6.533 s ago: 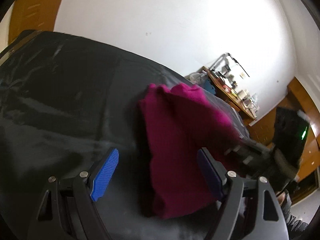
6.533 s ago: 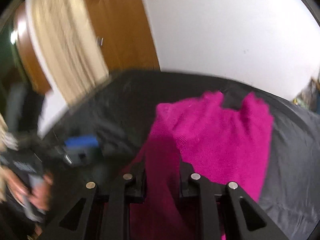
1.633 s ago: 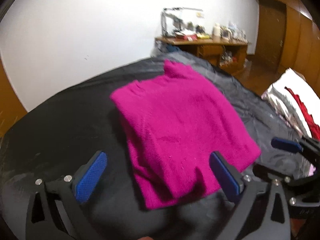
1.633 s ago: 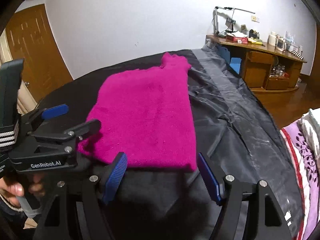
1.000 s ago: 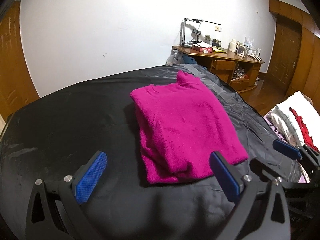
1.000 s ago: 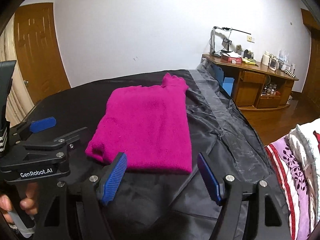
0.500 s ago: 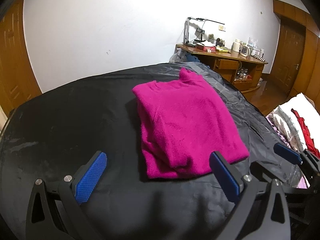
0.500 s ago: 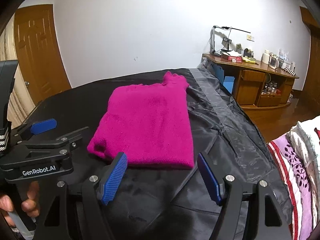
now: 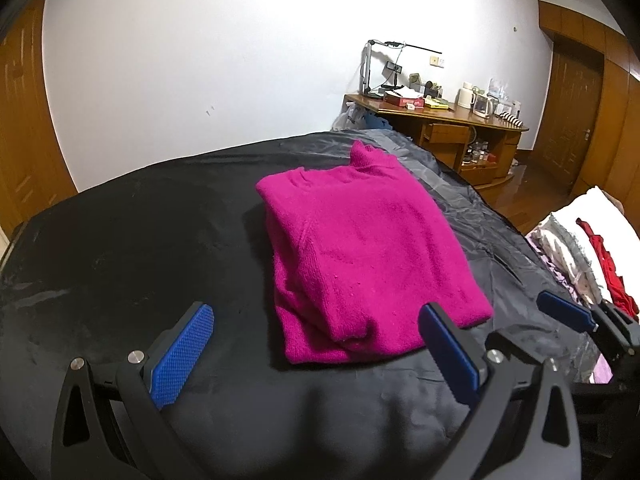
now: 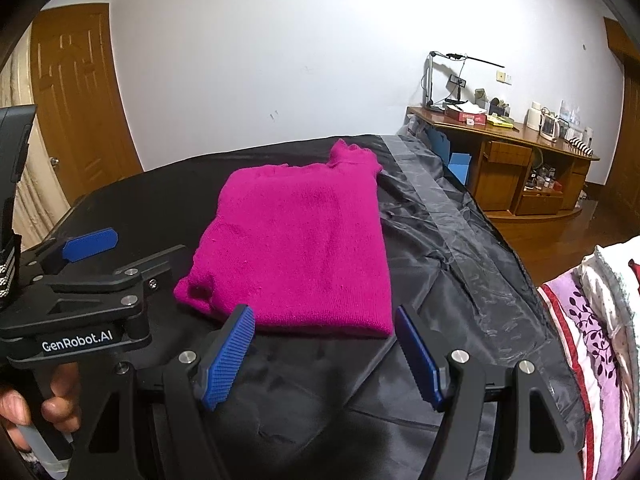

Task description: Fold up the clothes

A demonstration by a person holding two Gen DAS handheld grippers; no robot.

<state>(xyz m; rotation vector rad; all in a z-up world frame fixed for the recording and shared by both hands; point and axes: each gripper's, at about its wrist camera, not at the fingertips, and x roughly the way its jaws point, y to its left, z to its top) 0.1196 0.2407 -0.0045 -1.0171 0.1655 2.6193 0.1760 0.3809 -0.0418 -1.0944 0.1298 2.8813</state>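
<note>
A magenta knitted sweater point(image 9: 360, 248) point(image 10: 304, 248) lies folded into a flat rectangle on a black sheet point(image 9: 132, 240) point(image 10: 440, 280), its collar at the far end. My left gripper point(image 9: 316, 344) hovers open just short of the sweater's near edge, nothing between its blue pads. My right gripper point(image 10: 326, 346) is open too, held back from the same near edge and empty. The left gripper point(image 10: 84, 276) also shows at the left of the right wrist view, a hand point(image 10: 44, 412) on its grip. Part of the right gripper point(image 9: 580, 320) shows at the right of the left wrist view.
A wooden desk point(image 9: 448, 128) point(image 10: 504, 148) with a lamp, kettles and clutter stands by the white wall behind. A pile of patterned bedding and clothes point(image 9: 580, 248) point(image 10: 592, 328) lies at the right. Wooden doors point(image 10: 76, 92) point(image 9: 572, 112) stand at both sides.
Over the last second almost nothing moved; both grippers stay open and back from the sweater. Several seconds ago the right gripper was shut on the sweater; now it lies folded and free.
</note>
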